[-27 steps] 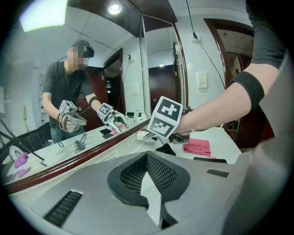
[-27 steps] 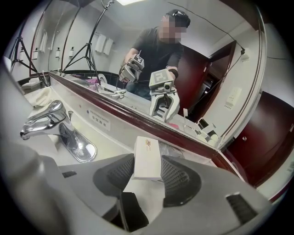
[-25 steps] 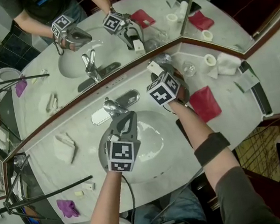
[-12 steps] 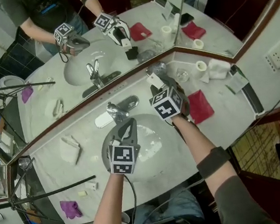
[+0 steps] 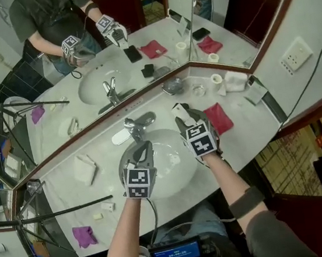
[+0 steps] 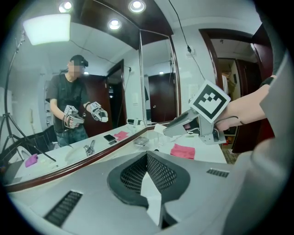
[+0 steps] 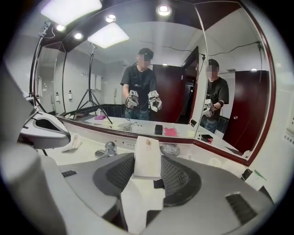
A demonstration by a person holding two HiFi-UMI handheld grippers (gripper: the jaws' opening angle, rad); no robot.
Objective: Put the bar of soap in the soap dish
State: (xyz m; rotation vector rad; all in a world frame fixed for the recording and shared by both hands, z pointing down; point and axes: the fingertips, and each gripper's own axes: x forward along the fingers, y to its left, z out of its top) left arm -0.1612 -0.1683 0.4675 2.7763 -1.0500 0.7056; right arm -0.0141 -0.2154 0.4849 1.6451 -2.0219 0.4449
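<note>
A white wrapped bar of soap stands upright between the jaws of my right gripper, above the far right rim of the basin. In the right gripper view the soap is clamped in the right gripper. A clear glass soap dish lies on the counter by the mirror corner, beyond the soap, and the soap dish shows just past the bar. My left gripper hovers over the basin, shut and holding nothing; its jaws meet in the left gripper view.
A chrome faucet stands behind the sink basin. A red cloth lies right of the basin, a small glass near the dish. A folded white towel and a purple cloth lie left. Mirrors back the counter.
My right gripper has lifted with the soap away from the mirror corner and rolled somewhat. The left gripper has risen a little over the basin, still shut.
</note>
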